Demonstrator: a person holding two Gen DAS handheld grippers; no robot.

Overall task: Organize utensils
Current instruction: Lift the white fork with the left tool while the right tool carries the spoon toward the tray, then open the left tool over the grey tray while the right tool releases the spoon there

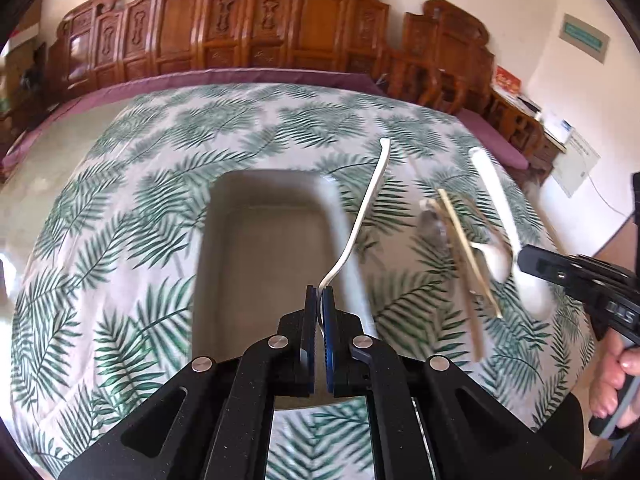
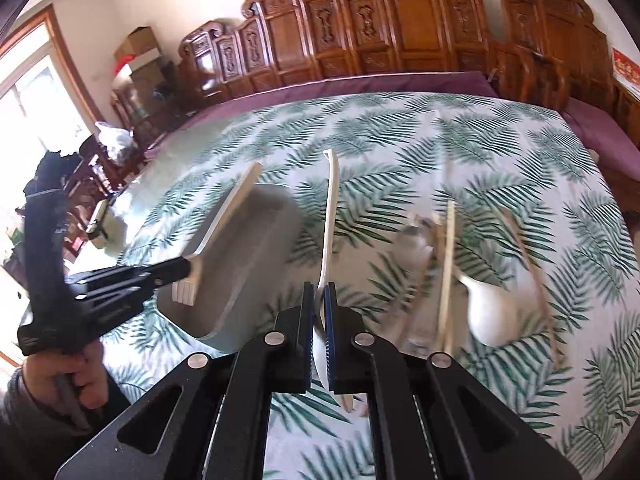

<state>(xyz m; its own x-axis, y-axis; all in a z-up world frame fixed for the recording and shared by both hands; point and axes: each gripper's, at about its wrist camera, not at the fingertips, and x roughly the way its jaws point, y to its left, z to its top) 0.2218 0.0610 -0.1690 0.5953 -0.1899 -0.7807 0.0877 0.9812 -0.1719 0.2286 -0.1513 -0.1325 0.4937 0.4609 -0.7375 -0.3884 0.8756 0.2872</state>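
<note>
Left wrist view
Surface: I see a bench under a white cloth [image 1: 132, 208] printed with green palm fronds, and a purple cushion [image 1: 256, 77] running along its far edge.
Room: carved wooden chairs [image 1: 256, 28] line a pale wall, which carries a green sign [image 1: 585, 37] at the right.
Tray: a grey rectangular tray [image 1: 260, 252] lies straight ahead of my left gripper [image 1: 319, 294].
Left jaws: drawn narrow, pinching a white fork [image 1: 366, 208] at its head end; the handle curves up and away over the tray's right rim.
Loose utensils: wooden chopsticks [image 1: 466, 248] and a white spoon [image 1: 500, 256] lie to the right on the cloth, blurred.
Other hand: my right gripper [image 1: 532, 261] comes in from the right edge, holding the long white spoon [image 1: 494, 192].

Right wrist view
Surface: same frond cloth; a bright window [image 2: 36, 92] and cardboard boxes [image 2: 138, 50] sit far left.
Right jaws: nearly closed, clamped on the long white spoon [image 2: 330, 216], whose handle points forward and away from me.
Tray: left of the jaws, apart from them.
Left gripper [image 2: 182, 268]: over the tray's near end, gripping the fork with its tines hanging down.
Remaining: chopsticks and the white spoon lie to the right; I cannot make out the blurred grey item [image 2: 416, 244] beside them.
</note>
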